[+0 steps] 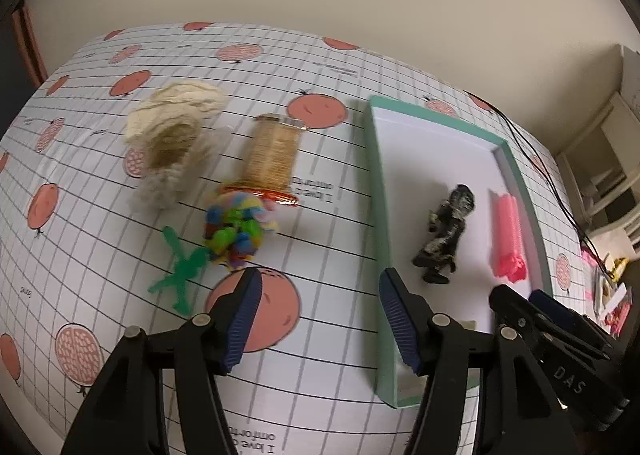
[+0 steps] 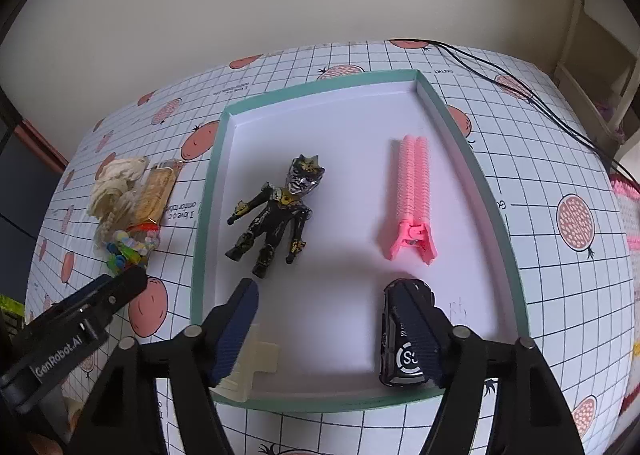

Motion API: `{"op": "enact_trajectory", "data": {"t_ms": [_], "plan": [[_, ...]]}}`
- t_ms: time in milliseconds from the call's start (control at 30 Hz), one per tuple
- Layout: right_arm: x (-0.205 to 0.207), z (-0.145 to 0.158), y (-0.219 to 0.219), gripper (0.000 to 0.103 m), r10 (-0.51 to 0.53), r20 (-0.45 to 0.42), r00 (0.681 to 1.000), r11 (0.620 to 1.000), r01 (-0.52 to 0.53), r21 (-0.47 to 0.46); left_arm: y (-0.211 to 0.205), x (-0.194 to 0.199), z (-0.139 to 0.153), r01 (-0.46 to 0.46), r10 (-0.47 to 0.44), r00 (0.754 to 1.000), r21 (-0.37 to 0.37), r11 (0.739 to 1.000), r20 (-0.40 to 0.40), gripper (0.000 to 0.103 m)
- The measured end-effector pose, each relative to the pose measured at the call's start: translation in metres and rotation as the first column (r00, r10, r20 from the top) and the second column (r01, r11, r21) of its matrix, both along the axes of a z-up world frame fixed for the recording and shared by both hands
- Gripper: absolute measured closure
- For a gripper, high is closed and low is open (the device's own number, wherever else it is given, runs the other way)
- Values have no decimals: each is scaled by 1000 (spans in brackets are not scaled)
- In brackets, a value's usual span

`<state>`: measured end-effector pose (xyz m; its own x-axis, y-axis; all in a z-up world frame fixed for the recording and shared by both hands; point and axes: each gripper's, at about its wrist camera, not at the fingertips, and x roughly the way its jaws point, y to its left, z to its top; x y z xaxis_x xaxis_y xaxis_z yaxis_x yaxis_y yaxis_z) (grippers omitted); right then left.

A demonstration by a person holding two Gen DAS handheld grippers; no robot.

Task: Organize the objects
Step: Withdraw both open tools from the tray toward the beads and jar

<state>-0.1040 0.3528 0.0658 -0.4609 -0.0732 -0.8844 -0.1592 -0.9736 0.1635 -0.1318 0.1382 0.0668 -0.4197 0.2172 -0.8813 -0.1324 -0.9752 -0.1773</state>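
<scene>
Blue-padded fingers fill the near edge of both views, and both claws stand wide open with nothing between the pads. Left claw hovers over the bench, straddling the near left wall of the green-rimmed tray. Right claw hangs over the tray's near end, and a dark key fob lies on the tray floor just against its right finger, not gripped. Beside its left finger a pale plastic piece sits at the near left corner of the tray.

Further in, a black toy figure lies on its back at the middle of the tray, and a pink hair clip lies to its right, well apart, near the right wall.

Left of the tray on the checked cloth: a cream woolly bundle at the far side, a packet of biscuits beside it, a bag of coloured bits touching the packet's near end, and a green plastic figure nearest. Black cables trail across the far right corner.
</scene>
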Motion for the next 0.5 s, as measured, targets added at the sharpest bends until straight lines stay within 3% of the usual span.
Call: {"op": "enact_trajectory", "data": {"t_ms": [67, 133, 400, 500], "plan": [[0, 0, 0, 22, 0, -3, 1000, 1000, 0, -2, -6, -1, 0, -19, 19, 1000, -2, 1000, -2, 37], [0, 0, -1, 19, -1, -8, 1000, 1000, 1, -5, -10, -3, -1, -36, 36, 999, -6, 999, -4, 25], [-2, -1, -8, 4, 16, -8, 1000, 1000, -16, 7, -22, -7, -1, -88, 87, 996, -22, 996, -22, 13], [-3, -2, -8, 0, 20, -5, 1000, 1000, -20, 10, -26, -6, -1, -105, 104, 994, -19, 994, -28, 0]]}}
